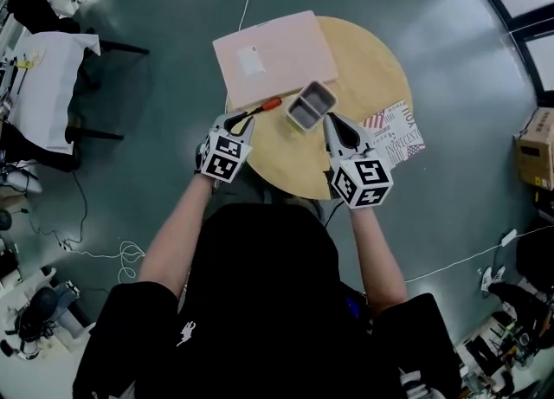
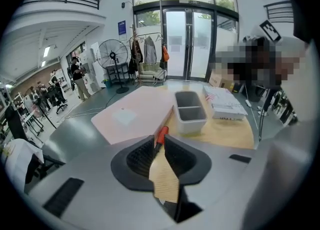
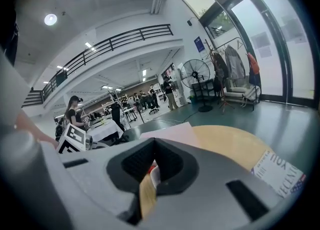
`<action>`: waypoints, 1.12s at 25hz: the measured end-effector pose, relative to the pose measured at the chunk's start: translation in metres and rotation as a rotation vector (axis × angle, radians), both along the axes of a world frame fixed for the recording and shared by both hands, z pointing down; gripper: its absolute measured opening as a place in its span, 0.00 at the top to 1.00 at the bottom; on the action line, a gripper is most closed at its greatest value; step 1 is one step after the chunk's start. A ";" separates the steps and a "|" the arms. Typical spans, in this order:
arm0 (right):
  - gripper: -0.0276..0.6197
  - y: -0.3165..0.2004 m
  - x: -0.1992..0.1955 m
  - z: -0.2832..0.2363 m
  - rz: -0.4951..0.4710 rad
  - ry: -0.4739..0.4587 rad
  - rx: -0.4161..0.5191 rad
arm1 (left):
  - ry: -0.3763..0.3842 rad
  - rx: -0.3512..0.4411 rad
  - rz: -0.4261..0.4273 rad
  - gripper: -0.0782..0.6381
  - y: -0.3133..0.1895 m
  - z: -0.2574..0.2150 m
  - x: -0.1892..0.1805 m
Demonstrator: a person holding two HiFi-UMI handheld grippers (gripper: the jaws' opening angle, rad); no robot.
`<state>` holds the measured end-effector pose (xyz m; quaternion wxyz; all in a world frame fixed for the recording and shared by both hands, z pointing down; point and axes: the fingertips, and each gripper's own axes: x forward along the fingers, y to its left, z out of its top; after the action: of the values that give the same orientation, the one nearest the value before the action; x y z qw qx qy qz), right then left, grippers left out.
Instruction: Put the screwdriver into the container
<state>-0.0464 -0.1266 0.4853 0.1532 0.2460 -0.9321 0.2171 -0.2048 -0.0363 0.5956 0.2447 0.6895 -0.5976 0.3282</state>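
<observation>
A screwdriver [image 1: 267,106] with an orange handle and a black shaft lies on the round wooden table [image 1: 372,68], just left of the grey two-compartment container [image 1: 320,90]. My left gripper [image 1: 247,118] points down at the shaft end, its jaws a little apart. In the left gripper view the orange handle [image 2: 161,135] shows just past the tips of the left gripper [image 2: 160,143], and the empty container [image 2: 191,120] stands beyond it. My right gripper [image 1: 333,120] hovers just right of the container. Its tips [image 3: 154,146] meet, with nothing held.
A flat pink board [image 1: 273,55] covers the table's far left part and touches the container. A printed leaflet [image 1: 398,133] lies at the table's right edge. Beyond the table on the floor are a white-covered table [image 1: 48,77], a cardboard box [image 1: 537,146] and cables.
</observation>
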 end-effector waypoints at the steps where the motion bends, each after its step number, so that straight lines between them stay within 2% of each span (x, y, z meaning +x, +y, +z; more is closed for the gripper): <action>1: 0.95 0.000 -0.001 0.001 -0.007 0.001 -0.002 | 0.001 -0.010 0.004 0.79 -0.001 0.004 0.002; 4: 0.95 -0.007 0.000 0.006 -0.009 0.012 -0.013 | -0.004 -0.043 0.038 0.70 -0.011 0.017 0.008; 8: 0.95 -0.011 0.005 0.017 0.008 0.032 -0.037 | -0.054 -0.087 0.138 0.67 -0.030 0.037 0.020; 13: 0.95 -0.013 0.013 0.031 0.031 0.054 -0.065 | -0.143 -0.131 0.221 0.65 -0.051 0.061 0.027; 23: 0.95 -0.021 0.026 0.042 0.074 0.067 -0.098 | -0.201 -0.157 0.249 0.65 -0.064 0.083 0.035; 28: 0.95 -0.024 0.031 0.044 0.086 0.069 -0.102 | -0.270 -0.165 0.275 0.69 -0.070 0.088 0.037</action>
<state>-0.0158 -0.1503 0.5288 0.1879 0.2851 -0.9026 0.2620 -0.1677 -0.1059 0.6837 0.1708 0.6919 -0.4964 0.4957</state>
